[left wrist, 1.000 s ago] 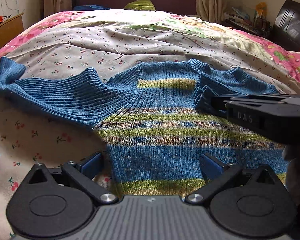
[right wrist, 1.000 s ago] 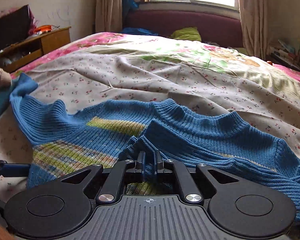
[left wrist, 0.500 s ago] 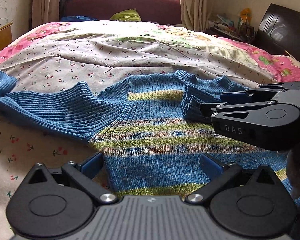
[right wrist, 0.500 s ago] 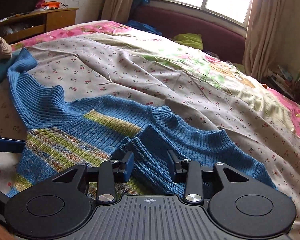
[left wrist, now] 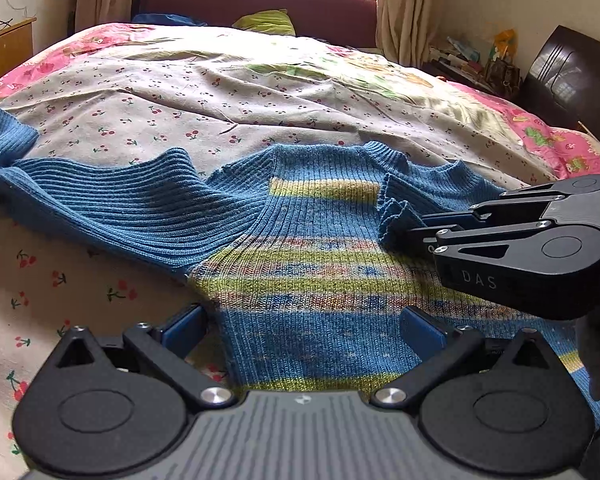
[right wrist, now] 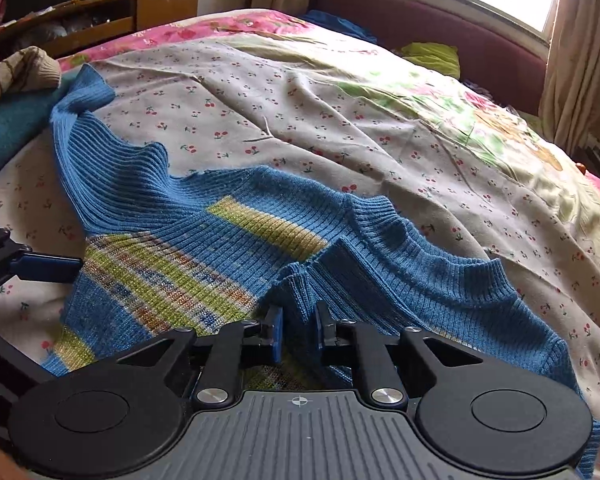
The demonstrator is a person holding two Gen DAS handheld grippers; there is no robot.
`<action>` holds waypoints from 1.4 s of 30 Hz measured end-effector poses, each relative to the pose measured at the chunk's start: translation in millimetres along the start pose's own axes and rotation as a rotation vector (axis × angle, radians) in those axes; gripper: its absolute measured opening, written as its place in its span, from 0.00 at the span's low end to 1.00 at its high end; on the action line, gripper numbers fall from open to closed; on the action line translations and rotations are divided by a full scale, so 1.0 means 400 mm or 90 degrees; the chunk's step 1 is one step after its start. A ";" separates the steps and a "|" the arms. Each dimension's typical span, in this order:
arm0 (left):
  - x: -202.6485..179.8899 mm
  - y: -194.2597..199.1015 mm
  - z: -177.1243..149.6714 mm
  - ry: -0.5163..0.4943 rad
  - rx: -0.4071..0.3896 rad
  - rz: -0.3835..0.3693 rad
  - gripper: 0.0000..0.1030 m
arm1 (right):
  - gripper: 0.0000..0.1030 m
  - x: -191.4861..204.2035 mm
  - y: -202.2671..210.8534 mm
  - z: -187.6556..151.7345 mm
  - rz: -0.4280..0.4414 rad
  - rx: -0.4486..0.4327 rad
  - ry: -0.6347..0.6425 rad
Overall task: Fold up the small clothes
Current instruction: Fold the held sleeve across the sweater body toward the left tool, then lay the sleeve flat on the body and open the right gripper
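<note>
A blue ribbed sweater point(left wrist: 300, 280) with yellow-green stripes lies flat on the cherry-print bedsheet point(left wrist: 180, 120). One sleeve point(left wrist: 112, 208) is spread out to the left. The other sleeve is folded in over the chest, its cuff point(right wrist: 296, 284) bunched up. My right gripper point(right wrist: 298, 330) has its jaws closing, and the pads press on that cuff between them. From the left wrist view it point(left wrist: 412, 232) comes in from the right. My left gripper point(left wrist: 304, 328) hangs open over the sweater's lower body, with nothing held.
A teal cloth point(right wrist: 8, 136) and a beige striped knit point(right wrist: 16, 72) lie at the bed's left side. A wooden cabinet point(right wrist: 140, 4) stands behind them. A green pillow point(right wrist: 432, 58) rests by the maroon headboard point(right wrist: 440, 20), and dark furniture point(left wrist: 564, 76) stands at right.
The right gripper's jaws opened around the folded sleeve cuff half a second ago and have since closed on it again, with a slight roll. The left gripper has stayed open in place.
</note>
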State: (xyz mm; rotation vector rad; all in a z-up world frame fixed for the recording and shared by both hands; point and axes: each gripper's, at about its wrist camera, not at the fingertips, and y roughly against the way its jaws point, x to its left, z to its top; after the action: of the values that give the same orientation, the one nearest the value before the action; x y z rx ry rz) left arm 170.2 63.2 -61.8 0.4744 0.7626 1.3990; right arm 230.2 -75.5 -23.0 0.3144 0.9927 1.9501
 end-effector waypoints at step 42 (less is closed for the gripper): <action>-0.155 -0.094 0.145 -0.135 -0.063 0.077 1.00 | 0.41 -0.485 0.097 -0.212 -0.180 0.020 -0.431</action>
State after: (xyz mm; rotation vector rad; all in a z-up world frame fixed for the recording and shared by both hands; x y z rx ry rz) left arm 238.1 5.1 -36.5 0.5889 0.4982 1.4641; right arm 268.6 -287.0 -17.6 0.7499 0.5782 1.4164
